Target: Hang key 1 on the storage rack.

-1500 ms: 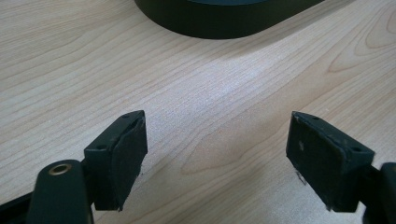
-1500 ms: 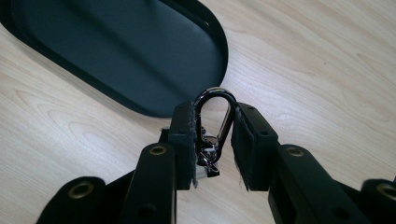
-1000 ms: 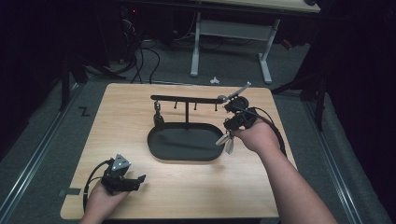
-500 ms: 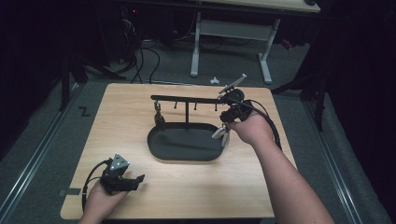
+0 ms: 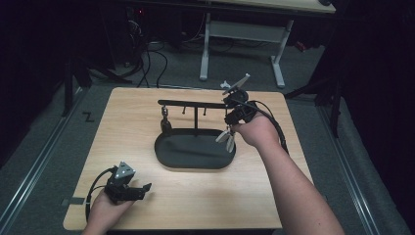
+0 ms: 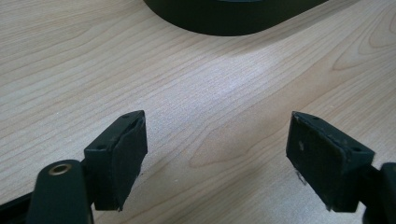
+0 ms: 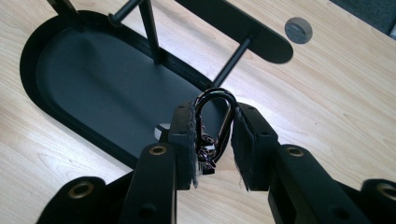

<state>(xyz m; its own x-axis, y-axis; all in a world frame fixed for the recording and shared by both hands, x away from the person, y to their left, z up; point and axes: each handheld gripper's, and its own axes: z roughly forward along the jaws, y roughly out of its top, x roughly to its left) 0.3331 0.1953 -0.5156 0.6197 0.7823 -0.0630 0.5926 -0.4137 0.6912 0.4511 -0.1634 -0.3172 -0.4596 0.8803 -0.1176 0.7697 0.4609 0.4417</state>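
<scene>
A black oval tray (image 5: 195, 159) carries a black rack with a crossbar (image 5: 193, 104) and small hooks under it. A dark item (image 5: 166, 125) hangs from the crossbar's left end. My right gripper (image 5: 228, 129) hovers over the tray's right end, below the crossbar's right end. In the right gripper view, the right gripper (image 7: 214, 140) is shut on a black carabiner (image 7: 215, 99), and silvery pieces (image 5: 228, 140) dangle from it. My left gripper (image 5: 143, 188) rests low at the table's near left corner. The left gripper (image 6: 215, 154) stands open over bare wood, nothing between its pads.
The tray's rim (image 6: 233, 21) lies just ahead of the left gripper. A grey round disc (image 7: 299, 30) is set in the tabletop beyond the rack. A small white object (image 5: 225, 84) sits at the table's far edge. Cables and a desk frame stand on the floor behind.
My right gripper has shifted a little away from me and to the left, nearer the crossbar's right end, with the carabiner still in it. The left gripper has stayed put.
</scene>
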